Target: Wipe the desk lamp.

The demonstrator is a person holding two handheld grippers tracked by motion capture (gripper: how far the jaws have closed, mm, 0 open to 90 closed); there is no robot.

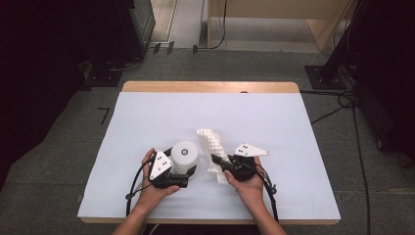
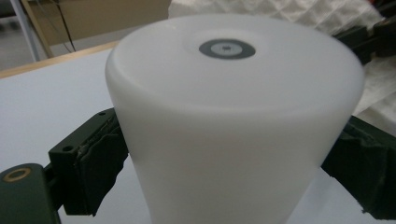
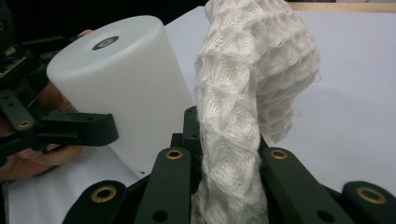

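— White cup (image 1: 184,155), upside down, with a grey ring on top. See it? Who has it?

— The left gripper (image 1: 182,172). Its two dark pads (image 2: 100,161) press on the cup's sides, one on each side, in the left gripper view. So the jaws are open only as wide as the cup and squeeze it.

— And the other one?

— The right gripper (image 1: 218,163) has pinched a white bumpy cloth (image 1: 212,147). In the right gripper view the cloth (image 3: 243,107) comes up from between the jaws, which are closed tight on it, and it flops over at the top.

— Where is the cup on the table?

— Near the front edge, a bit left of the middle, standing on the big white sheet (image 1: 147,122). The cloth is just beside it on the right.

— Do the cup and cloth touch?

— I cannot tell. They are very close.

— What is under the sheet?

— A wooden table (image 1: 210,86). Its edge peeks out at the back. A grey floor (image 1: 58,147) goes all around it.
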